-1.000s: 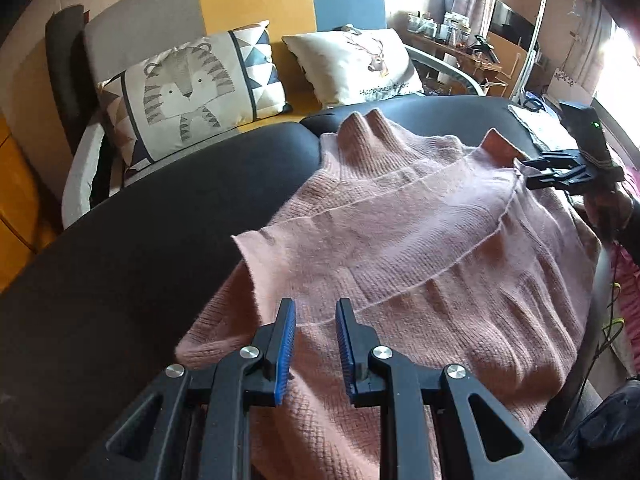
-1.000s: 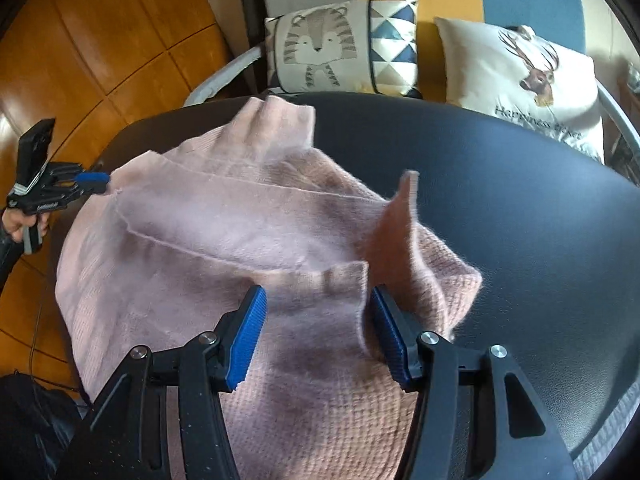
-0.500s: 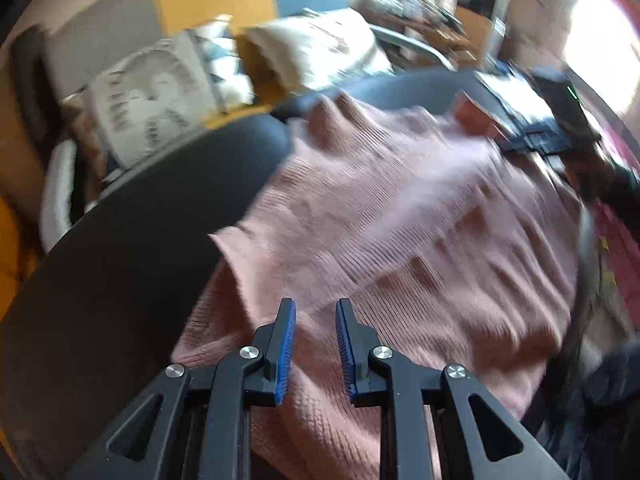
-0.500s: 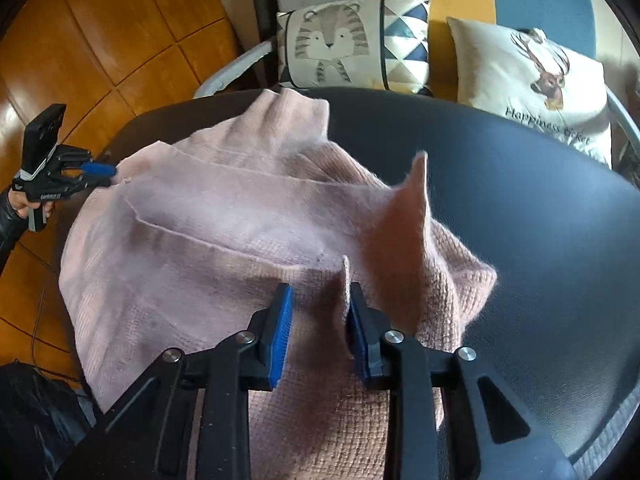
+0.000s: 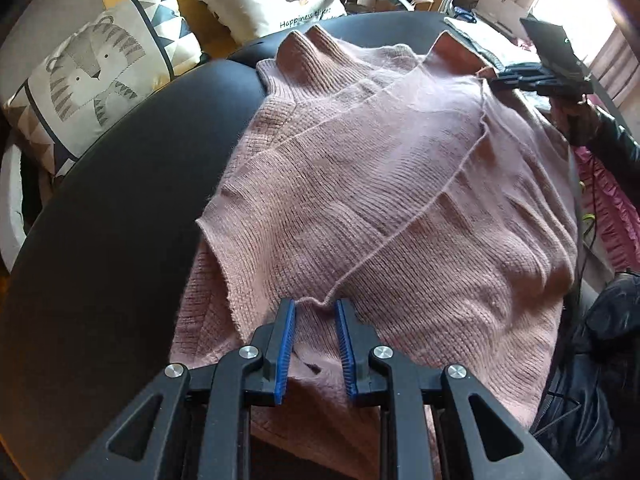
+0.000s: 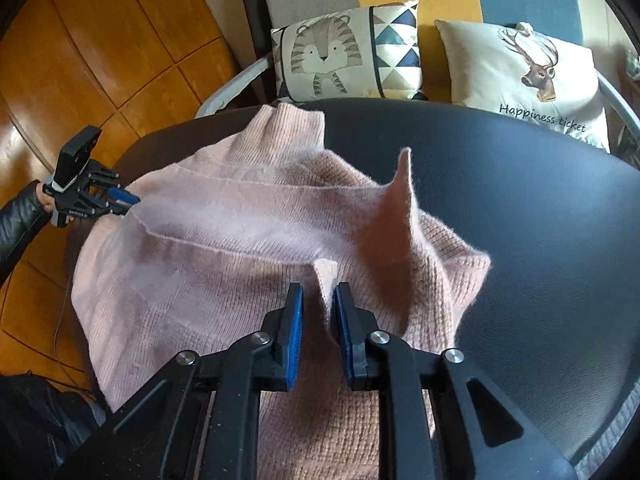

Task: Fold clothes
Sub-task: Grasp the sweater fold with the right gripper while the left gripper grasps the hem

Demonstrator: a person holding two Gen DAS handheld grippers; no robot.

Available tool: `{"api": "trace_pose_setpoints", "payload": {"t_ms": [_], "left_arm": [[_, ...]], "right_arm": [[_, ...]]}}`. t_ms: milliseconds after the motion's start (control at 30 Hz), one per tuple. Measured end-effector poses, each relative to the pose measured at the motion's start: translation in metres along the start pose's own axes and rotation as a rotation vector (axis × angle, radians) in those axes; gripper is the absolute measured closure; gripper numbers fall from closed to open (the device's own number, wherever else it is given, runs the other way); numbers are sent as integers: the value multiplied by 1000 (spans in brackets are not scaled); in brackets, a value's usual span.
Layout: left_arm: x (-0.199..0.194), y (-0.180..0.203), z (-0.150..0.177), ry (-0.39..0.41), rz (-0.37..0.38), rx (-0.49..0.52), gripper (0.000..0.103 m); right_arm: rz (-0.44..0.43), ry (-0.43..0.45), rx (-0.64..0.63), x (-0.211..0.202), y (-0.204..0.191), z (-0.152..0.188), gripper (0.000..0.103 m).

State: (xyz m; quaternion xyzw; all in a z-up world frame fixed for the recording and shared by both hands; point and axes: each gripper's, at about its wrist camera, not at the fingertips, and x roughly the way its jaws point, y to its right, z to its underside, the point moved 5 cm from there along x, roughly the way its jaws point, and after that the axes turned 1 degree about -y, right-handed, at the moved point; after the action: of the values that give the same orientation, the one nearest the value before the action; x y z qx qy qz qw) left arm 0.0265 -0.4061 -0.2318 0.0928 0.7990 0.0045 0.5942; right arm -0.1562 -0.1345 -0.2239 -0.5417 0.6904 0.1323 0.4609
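left gripper (image 5: 316,308) | parted over pink sweater (image 5: 380,184) seam | black table (image 5: 120,200)

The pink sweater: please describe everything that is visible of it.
The pink sweater is a fuzzy ribbed knit with a high collar. It lies spread on the dark round table, collar toward the sofa, with parts already folded over its body. The right gripper has jaws closing on a raised fold. The left gripper has a seam ridge between its jaws; whether they pinch it is unclear.
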Motion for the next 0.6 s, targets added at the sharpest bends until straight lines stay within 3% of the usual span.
{"api": "trace_pose_setpoints", "payload": {"t_ms": [167,300,433,500,600], "left_arm": [[-3,-11,6,9,-14,-41,82],[0,-7,4,28,-38,5,82],[-2,-5,5,35,-13,1,82],[-5,-6,8,38,31,-29,83],[-10,-7,15,65,65,-60,85]], "right_arm": [[-46,1,39,6,1,-4,84],[-53,-5,51,12,2,-7,77],[-53,-8,46,13,0,-5,77],[-35,-4,34,10,-2,-3,89],[-16,7,9,3,-6,0,91]]}}
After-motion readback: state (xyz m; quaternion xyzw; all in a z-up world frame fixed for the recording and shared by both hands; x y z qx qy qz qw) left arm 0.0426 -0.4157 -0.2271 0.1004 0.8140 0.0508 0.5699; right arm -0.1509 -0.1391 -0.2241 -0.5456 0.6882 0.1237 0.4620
